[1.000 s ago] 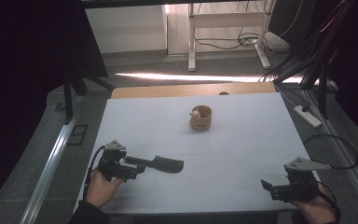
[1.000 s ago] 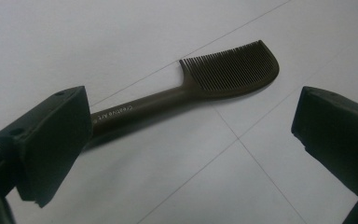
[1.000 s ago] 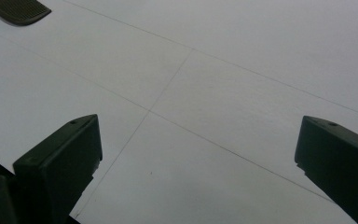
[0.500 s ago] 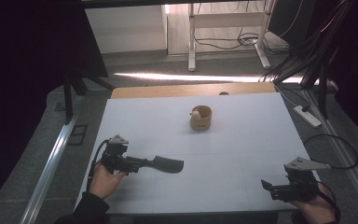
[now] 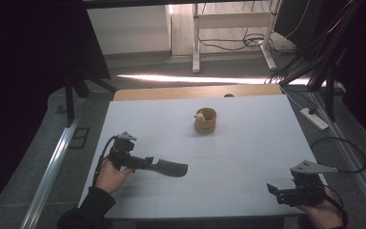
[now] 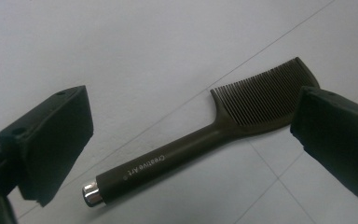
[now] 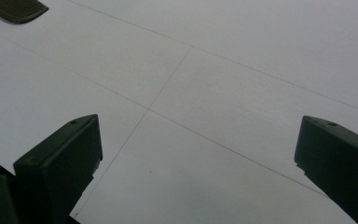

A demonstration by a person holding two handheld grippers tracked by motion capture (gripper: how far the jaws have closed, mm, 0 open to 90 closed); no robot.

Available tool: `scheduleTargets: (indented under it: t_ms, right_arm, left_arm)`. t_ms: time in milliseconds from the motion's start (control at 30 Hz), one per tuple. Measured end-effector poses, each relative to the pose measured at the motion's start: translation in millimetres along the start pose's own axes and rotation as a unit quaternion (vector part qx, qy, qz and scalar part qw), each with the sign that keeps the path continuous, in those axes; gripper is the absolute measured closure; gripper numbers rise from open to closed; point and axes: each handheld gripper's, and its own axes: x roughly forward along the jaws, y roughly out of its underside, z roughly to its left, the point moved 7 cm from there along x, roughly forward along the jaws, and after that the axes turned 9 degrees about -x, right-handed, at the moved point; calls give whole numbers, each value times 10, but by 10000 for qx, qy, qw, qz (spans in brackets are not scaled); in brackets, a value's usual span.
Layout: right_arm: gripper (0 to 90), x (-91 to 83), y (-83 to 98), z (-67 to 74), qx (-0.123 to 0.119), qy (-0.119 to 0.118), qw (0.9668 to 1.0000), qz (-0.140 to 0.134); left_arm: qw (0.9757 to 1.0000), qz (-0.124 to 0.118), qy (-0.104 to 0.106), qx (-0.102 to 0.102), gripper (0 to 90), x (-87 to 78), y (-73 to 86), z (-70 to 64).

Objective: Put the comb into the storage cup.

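R gripper [image 5: 272,190] near tabletop's [image 5: 248,157] front-right corner, jaws wide apart, nothing btwn. L gripper [image 6: 191,140] by front-left edge, jaws released, straddling dark comb [image 6: 205,144] lying flat. Wooden cup [image 5: 205,120] toward far edge, centre.

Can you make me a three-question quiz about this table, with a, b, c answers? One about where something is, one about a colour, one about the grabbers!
1. Where is the wooden cup?
a) table's far middle
b) beside the right gripper
c) on the floor

2. What colour is the comb?
a) white
b) red
c) dark brown

3. How are the left gripper's jaws?
a) shut on the comb
c) open around the comb
b) holding the cup

Answers: 1 a, it stands far from both hands; 2 c, handle and teeth look dark; 3 c, gaps show beside the comb.
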Motion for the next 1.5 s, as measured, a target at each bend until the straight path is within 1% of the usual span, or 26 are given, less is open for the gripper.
scheduleTargets:
  t_ms: [300, 333, 400, 433, 467, 500, 600, 633, 667, 700, 767, 800, 833, 900, 933, 1033, 1133, 1200, 1267, 1300, 1433, 1500]
  right_arm:
    - [12, 3, 1, -1, 8, 2, 10000, 14]
    - [12, 4, 1, -1, 8, 4, 10000, 15]
    - [12, 4, 1, -1, 10, 12, 10000, 18]
    - [12, 4, 1, -1, 10, 12, 10000, 18]
    - [12, 4, 2, -2, 11, 10, 10000, 21]
    - [12, 5, 3, -3, 17, 11, 10000, 27]
    - [12, 8, 3, -5, 23, 13, 10000, 35]
    - [12, 8, 3, -5, 23, 13, 10000, 35]
    - [13, 9, 4, -5, 25, 12, 10000, 41]
    - [13, 9, 5, -5, 25, 14, 10000, 54]
    - [15, 12, 6, -9, 42, 30, 10000, 63]
    - [15, 12, 6, -9, 42, 30, 10000, 63]
    - [16, 13, 7, -11, 57, 31, 10000, 75]
    - [17, 15, 8, -12, 62, 33, 9999, 83]
    - [17, 15, 8, -11, 63, 29, 9999, 86]
    - [18, 16, 8, -11, 60, 28, 9999, 91]
    - [18, 17, 9, -11, 60, 28, 9999, 95]
    - [18, 17, 9, -11, 60, 28, 9999, 96]
    - [19, 17, 9, -11, 55, 25, 9999, 98]
    - [19, 17, 9, -10, 54, 25, 9999, 98]
    - [20, 17, 9, -10, 49, 26, 9999, 102]
    - [20, 17, 9, -8, 33, 25, 9999, 101]
  left_arm:
    - [10000, 71, -32, -47, 14, 65, -95, 63]
    - [10000, 49, -21, -64, 17, 77, -109, 69]
    - [10000, 77, -7, -36, 53, 94, -126, 84]
    - [10000, 86, 12, -25, 53, 104, -135, 92]
    - [9999, 108, 13, -20, 82, 110, -143, 107]
    - [9999, 109, -8, -27, 171, 116, -152, 129]
    - [9999, 136, -42, -33, 346, 120, -162, 176]
    - [9999, 136, -64, -60, 346, 122, -164, 197]
    - [9998, 136, -74, -134, 467, 120, -167, 216]
    - [9996, 117, -31, -247, 523, 109, -173, 242]
    - [9996, 110, -56, -264, 637, 99, -175, 259]
    - [9996, 114, -70, -246, 637, 94, -173, 269]
    - [9996, 93, -70, -246, 745, 90, -172, 275]
    - [9996, 82, -76, -258, 838, 87, -169, 294]
    - [9996, 98, -96, -252, 870, 87, -166, 306]
    - [9996, 154, -78, -234, 883, 97, -153, 334]
    - [9994, 211, -53, -274, 884, 127, -126, 359]
    - [9992, 285, -104, -245, 884, 150, -93, 383]
    - [9990, 338, -119, -279, 884, 176, -59, 408]
    - [9987, 411, -134, -278, 884, 199, -26, 432]
    - [9983, 474, -186, -285, 884, 223, 6, 461]
    - [9980, 520, -177, -301, 884, 235, 25, 474]
